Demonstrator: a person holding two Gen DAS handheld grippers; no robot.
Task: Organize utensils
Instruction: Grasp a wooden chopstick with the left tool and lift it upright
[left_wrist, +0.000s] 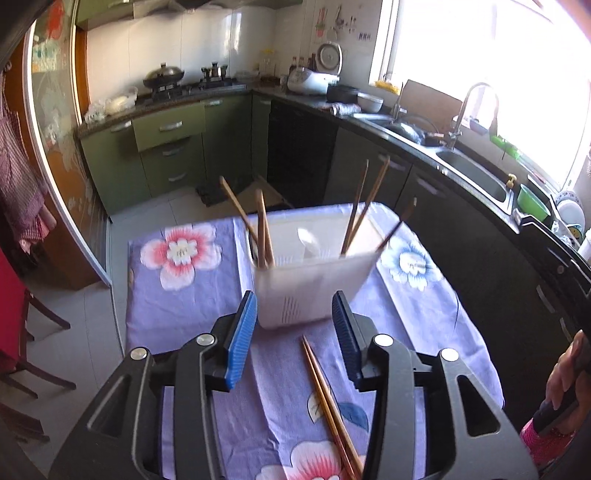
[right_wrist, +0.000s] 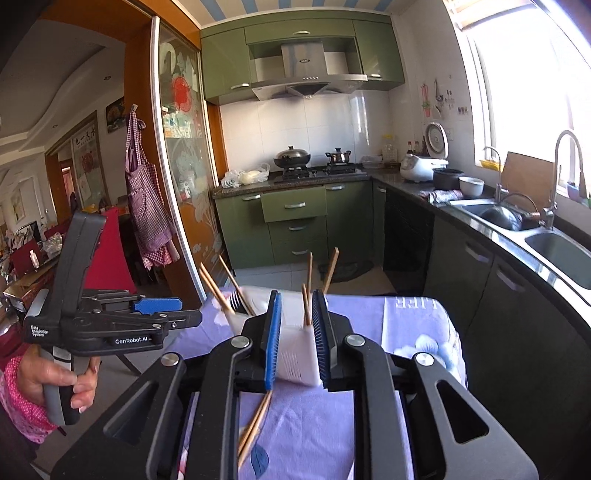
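Observation:
A white plastic utensil holder (left_wrist: 308, 284) stands on a small table with a purple floral cloth (left_wrist: 184, 295). Several wooden chopsticks (left_wrist: 262, 229) stand in it, some at the left end and some at the right. A pair of chopsticks (left_wrist: 328, 402) lies on the cloth in front of it. My left gripper (left_wrist: 294, 317) is open and empty, just short of the holder and above the lying pair. My right gripper (right_wrist: 296, 332) is open and empty, in front of the holder (right_wrist: 295, 354). The lying chopsticks (right_wrist: 255, 424) show below its left pad. The left gripper (right_wrist: 162, 314) also shows at the left of the right wrist view.
The table stands in a kitchen. A dark counter with two sinks (left_wrist: 469, 173) and a tap runs along the right, green cabinets (left_wrist: 170, 147) and a stove stand behind. A red chair (left_wrist: 14, 314) is at the left. A sliding glass door (right_wrist: 184, 177) stands beyond the table.

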